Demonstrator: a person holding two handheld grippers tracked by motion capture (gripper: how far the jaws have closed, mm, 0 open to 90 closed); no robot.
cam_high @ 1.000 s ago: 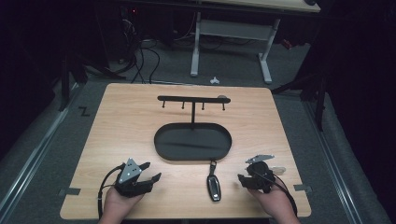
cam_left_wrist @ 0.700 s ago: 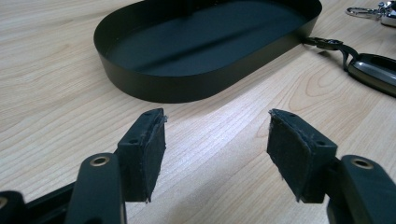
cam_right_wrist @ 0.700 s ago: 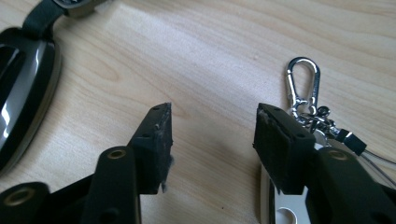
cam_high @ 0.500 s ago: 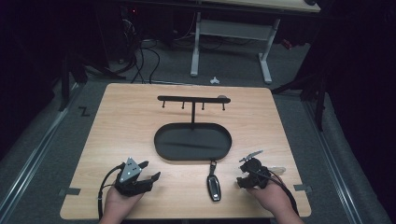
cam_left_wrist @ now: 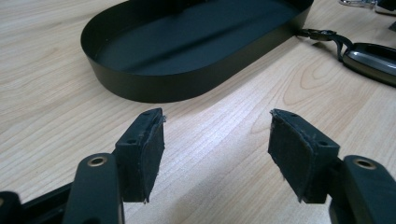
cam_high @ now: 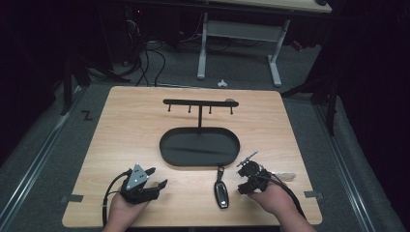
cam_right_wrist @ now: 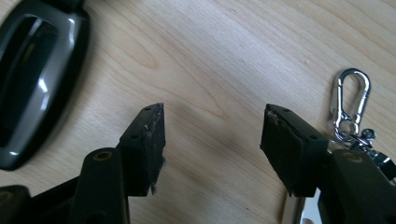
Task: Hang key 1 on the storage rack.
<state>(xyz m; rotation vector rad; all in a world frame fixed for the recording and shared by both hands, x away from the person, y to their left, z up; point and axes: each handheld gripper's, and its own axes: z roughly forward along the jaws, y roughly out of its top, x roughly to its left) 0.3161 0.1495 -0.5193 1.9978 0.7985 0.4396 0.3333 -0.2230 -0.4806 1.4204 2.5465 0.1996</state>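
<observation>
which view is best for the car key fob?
Right gripper view: the car key fob lies close and sharp on the table, its glossy dark face clear, though cropped at the left edge. The left gripper view catches one end of it beside the black tray. The high view shows it whole but small.

Table (cam_high: 125, 125): light wood top, stood on a grey floor.
Tray (cam_high: 199, 147): black, oval, shallow, lay at the table's centre.
Hook rack (cam_high: 199, 102): black bar on a post that rose from the tray.
Key fob (cam_high: 221, 193): black, lay flat just before the tray.
Carabiner (cam_right_wrist: 349, 103): silver, lay on the wood.
</observation>
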